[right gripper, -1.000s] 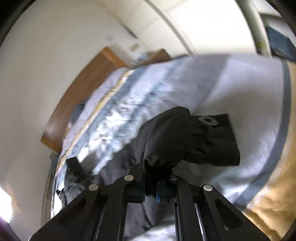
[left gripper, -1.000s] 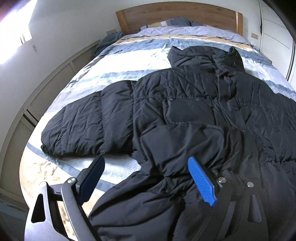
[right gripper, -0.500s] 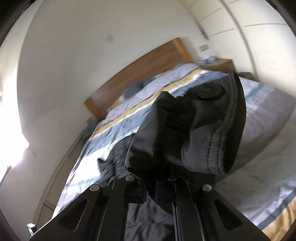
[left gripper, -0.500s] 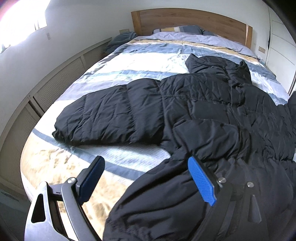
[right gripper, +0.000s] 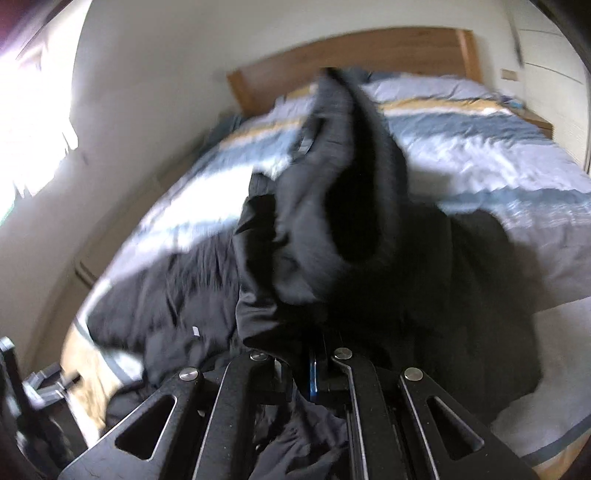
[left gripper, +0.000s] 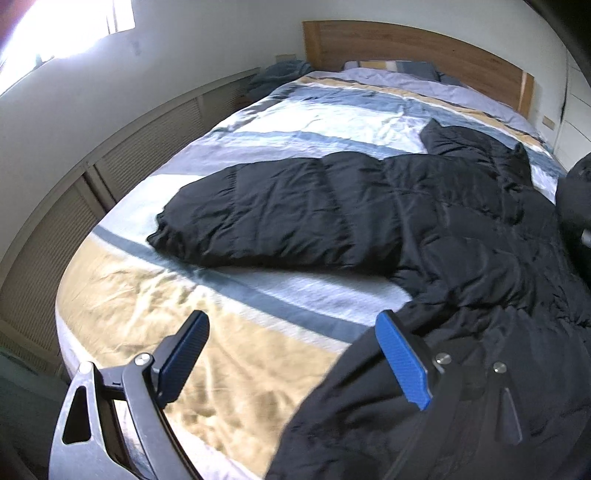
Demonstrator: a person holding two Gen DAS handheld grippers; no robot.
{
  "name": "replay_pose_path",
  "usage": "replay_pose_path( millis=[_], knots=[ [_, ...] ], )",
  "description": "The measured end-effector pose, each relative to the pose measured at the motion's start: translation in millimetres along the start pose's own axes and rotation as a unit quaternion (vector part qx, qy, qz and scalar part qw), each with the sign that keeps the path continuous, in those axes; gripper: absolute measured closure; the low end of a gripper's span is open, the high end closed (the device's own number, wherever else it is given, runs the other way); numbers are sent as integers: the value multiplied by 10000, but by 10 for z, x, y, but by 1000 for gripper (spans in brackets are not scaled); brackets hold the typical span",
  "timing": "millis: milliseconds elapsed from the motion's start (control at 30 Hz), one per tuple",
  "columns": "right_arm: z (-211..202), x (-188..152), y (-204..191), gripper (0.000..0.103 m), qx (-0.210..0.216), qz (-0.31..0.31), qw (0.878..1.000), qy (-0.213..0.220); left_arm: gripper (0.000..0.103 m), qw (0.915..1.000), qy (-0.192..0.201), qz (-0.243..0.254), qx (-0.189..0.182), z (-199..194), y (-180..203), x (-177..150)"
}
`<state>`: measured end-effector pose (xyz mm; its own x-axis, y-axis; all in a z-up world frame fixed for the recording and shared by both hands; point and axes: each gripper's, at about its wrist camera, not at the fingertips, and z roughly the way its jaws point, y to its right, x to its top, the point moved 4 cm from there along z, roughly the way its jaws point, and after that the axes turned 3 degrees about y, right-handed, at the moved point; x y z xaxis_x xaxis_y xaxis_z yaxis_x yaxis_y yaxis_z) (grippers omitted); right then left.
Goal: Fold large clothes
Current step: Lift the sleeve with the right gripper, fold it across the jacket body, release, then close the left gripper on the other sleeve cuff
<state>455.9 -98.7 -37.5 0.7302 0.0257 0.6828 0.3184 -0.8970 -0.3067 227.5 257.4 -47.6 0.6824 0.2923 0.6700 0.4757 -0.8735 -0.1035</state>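
A large black puffer jacket (left gripper: 424, 221) lies spread on the striped bed (left gripper: 155, 310), its left sleeve (left gripper: 258, 214) stretched out flat toward the left edge. My left gripper (left gripper: 295, 362) is open and empty, hovering over the bedspread beside the jacket's lower hem. My right gripper (right gripper: 310, 365) is shut on the jacket's right sleeve cuff (right gripper: 340, 199), holding it lifted above the jacket body (right gripper: 177, 295). The cuff stands up and hides part of the bed behind it. The right wrist view is blurred.
A wooden headboard (left gripper: 406, 48) and pillows (left gripper: 391, 68) are at the far end. A white wall with slatted panels (left gripper: 110, 155) runs along the bed's left side, with a bright window (left gripper: 55, 26) above. Cupboards (right gripper: 546, 55) stand at the right.
My right gripper has carried the sleeve cuff up and leftward over the jacket body. My left gripper has shifted left, from over the jacket's hem to over the bedspread, staying open.
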Motion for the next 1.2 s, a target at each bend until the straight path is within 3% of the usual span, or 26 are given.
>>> replay_pose_path(
  millis=[200, 500, 567, 633, 667, 833, 967, 1200],
  knots=[
    [373, -526, -212, 92, -272, -183, 9975, -627, 11, 9998, -68, -162, 128, 60, -257, -55],
    [562, -558, -155, 87, -426, -337, 9948, -866, 11, 9992, -182, -336, 70, 117, -337, -140],
    [549, -623, -213, 75, -380, -394, 9948, -861, 11, 9990, -200, -411, 19, 118, -354, -146],
    [463, -673, -303, 52, -292, -451, 9950, -840, 11, 9985, -220, -499, -25, 126, -391, -143],
    [446, -674, -347, 50, -252, -514, 9950, -822, 11, 9982, -231, -548, -51, 133, -416, -133],
    [346, -674, -501, 47, -141, -686, 9948, -746, 11, 9940, -252, -1055, -168, 242, -637, -45],
    [247, -643, -536, 47, -47, -674, 9955, -659, 11, 9855, -372, -1638, -251, 476, -891, 55],
    [59, -594, -557, 47, 83, -620, 9966, -527, 11, 9816, -472, -1848, 21, 879, -1111, 166]
  ],
)
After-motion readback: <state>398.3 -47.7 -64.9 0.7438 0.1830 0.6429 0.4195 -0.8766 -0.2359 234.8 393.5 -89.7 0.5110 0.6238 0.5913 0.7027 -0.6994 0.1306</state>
